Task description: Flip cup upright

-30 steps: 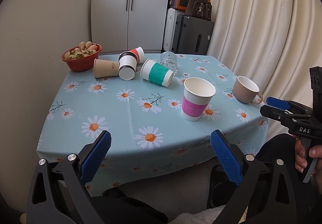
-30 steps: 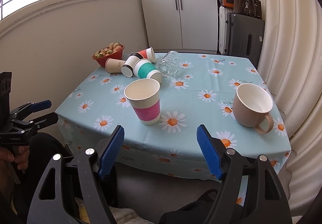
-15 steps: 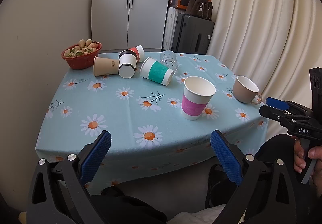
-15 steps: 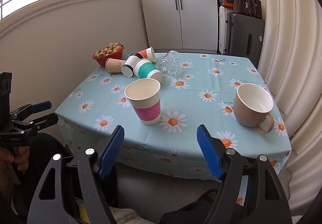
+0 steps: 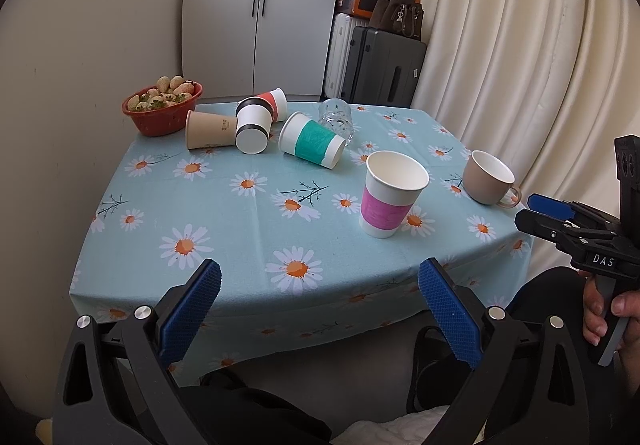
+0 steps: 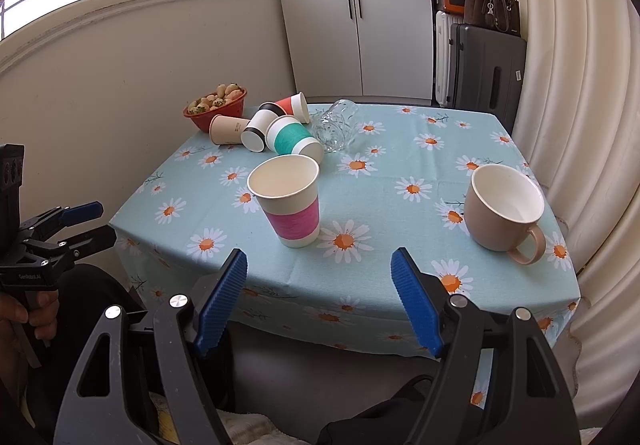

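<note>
A pink-banded paper cup (image 5: 390, 195) (image 6: 290, 201) stands upright near the table's front. A beige mug (image 5: 488, 177) (image 6: 504, 209) stands upright at the right. At the back lie several cups on their sides: a green-banded one (image 5: 312, 140) (image 6: 290, 135), a black-banded one (image 5: 253, 127), a red one (image 5: 272, 103), a brown one (image 5: 208, 129), and a clear glass (image 5: 338, 119) (image 6: 336, 123). My left gripper (image 5: 318, 301) is open and empty, off the table's front edge. My right gripper (image 6: 320, 297) is open and empty, also off the front edge.
A red bowl of strawberries (image 5: 162, 109) (image 6: 216, 107) stands at the back left corner by the wall. The table carries a daisy cloth (image 5: 224, 213). A fridge (image 5: 260, 9) and suitcases (image 5: 384, 65) stand behind; a curtain (image 5: 520, 45) hangs at the right.
Both grippers stay open and nearly still. The left wrist view has drifted back very slightly from the table.
</note>
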`<state>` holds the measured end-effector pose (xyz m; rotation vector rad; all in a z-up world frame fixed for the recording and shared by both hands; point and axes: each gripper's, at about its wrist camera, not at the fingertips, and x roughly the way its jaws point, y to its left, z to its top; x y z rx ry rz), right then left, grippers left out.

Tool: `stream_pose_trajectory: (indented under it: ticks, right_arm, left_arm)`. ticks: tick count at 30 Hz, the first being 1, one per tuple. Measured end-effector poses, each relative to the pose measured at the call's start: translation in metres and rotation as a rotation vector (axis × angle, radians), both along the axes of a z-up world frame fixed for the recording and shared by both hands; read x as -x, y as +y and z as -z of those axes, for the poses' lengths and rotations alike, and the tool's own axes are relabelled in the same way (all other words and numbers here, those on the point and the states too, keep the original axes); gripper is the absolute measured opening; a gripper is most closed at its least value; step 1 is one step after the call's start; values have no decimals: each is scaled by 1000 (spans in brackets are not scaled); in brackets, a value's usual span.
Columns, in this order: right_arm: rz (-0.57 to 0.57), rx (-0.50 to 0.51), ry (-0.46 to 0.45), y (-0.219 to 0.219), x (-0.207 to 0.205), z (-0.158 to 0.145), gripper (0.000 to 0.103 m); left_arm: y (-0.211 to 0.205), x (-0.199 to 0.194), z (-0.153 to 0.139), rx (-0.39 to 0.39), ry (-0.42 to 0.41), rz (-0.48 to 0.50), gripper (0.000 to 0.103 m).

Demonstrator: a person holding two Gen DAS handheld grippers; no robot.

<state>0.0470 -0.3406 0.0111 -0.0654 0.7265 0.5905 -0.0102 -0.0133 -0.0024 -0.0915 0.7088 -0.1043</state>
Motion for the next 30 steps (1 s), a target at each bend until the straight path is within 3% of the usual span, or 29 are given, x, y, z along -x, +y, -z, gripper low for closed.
stream_pose_trajectory:
  ticks: [30]
  right_arm:
    - [0, 1, 0, 1, 0, 0, 74]
  left_arm:
    - [-3, 2, 2, 4, 4, 0, 97]
